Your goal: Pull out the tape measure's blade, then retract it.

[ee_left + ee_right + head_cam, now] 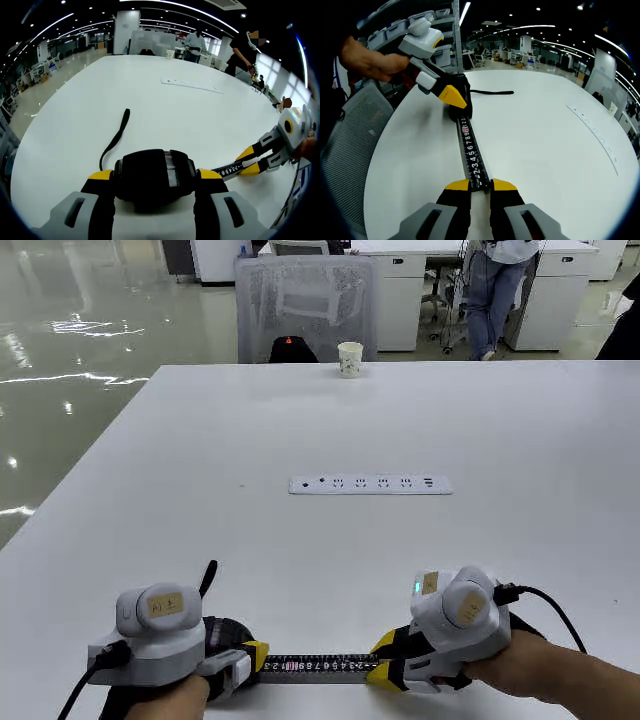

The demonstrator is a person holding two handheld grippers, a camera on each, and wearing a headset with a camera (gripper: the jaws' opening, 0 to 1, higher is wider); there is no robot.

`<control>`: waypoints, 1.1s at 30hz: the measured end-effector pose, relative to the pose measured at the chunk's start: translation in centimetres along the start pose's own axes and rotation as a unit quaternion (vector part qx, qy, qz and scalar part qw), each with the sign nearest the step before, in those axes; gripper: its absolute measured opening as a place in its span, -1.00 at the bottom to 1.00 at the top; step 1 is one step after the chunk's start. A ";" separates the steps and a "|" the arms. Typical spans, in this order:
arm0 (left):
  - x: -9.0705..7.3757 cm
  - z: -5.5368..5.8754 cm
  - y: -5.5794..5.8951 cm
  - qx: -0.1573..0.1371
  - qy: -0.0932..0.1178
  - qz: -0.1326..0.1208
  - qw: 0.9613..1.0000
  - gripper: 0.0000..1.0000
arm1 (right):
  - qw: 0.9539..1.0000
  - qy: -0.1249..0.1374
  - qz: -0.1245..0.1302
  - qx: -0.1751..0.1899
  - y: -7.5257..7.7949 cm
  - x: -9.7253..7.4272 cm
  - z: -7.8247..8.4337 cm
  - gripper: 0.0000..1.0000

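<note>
Mid-pull: the left gripper (155, 176) clamped the black tape measure (150, 162) at the table's (400, 420) near edge, the right gripper (480, 186) pinched the blade (469, 150) by its tip, a short length out, so next came drawing farther or easing it back.

The tape measure's blade (470, 150) carries numerals 2 to 9; further numerals unreadable.

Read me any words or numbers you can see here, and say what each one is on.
"2 3 4 5 6 7 8 9": tape measure's blade.
On the left gripper, a tan sticker: blurred, unreadable.
On the right gripper, tan stickers: blurred, unreadable.
On the power strip, markings: too small.
</note>
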State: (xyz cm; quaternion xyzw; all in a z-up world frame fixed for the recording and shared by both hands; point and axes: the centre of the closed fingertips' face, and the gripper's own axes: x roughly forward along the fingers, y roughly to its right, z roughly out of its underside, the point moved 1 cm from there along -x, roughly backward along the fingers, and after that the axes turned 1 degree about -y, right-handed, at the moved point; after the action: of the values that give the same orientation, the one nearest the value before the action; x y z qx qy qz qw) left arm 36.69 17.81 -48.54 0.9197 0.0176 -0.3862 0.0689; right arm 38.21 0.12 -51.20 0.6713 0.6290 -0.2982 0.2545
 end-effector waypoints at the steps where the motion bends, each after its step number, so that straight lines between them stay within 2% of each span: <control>1: 0.0 0.0 0.0 0.000 0.000 0.000 1.000 0.17 | 1.000 0.000 0.000 0.000 0.0 0.1 -0.1 -0.79; 33: 0.0 0.0 0.0 -0.003 -0.003 0.003 1.000 0.18 | 1.000 0.009 -0.008 -0.005 -0.6 2.0 -2.2 -0.79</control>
State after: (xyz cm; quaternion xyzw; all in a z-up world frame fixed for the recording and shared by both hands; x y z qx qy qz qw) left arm 36.68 17.81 -48.58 0.9185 0.0157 -0.3884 0.0729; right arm 37.82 3.11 -51.09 0.6678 0.6381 -0.2908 0.2497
